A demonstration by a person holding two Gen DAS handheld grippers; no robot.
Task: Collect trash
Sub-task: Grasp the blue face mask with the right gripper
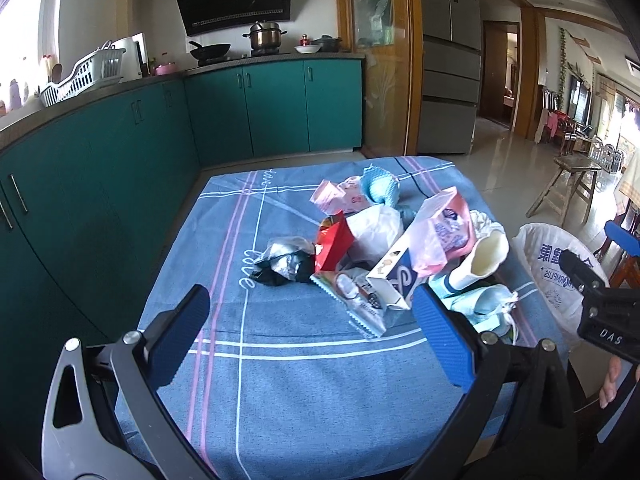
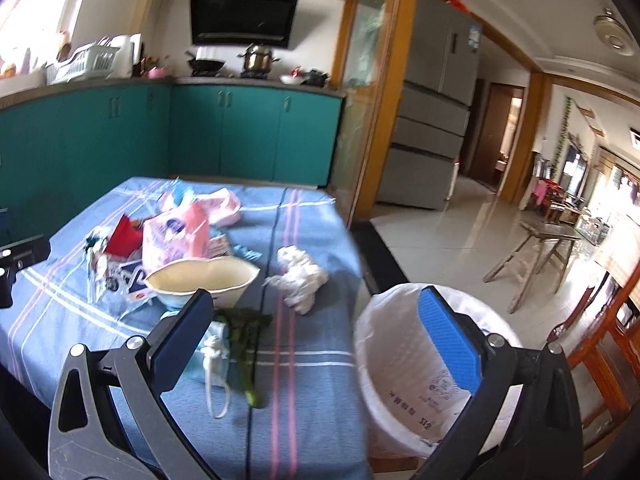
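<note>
A matt woven blue cloth with pink and white stripes (image 1: 280,380) lies beneath the left tongs' textured blue rubbery pads (image 1: 444,340). Ahead of them sit a crinkled, glossy silver-and-black foil wrapper (image 1: 284,262), a shiny red packet (image 1: 332,246) and a smooth cream paper bowl (image 2: 200,280). Under the right tongs' right pad (image 2: 448,336), thin white plastic film lines a bin (image 2: 400,380); crumpled white tissue (image 2: 300,276) lies ahead.

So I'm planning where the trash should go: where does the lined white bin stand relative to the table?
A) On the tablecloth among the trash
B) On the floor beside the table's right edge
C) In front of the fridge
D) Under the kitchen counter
B: in the right wrist view the white bin with its plastic liner sits lower than the blue tablecloth, just off its right edge, apart from the crumpled tissue on the cloth.
</note>
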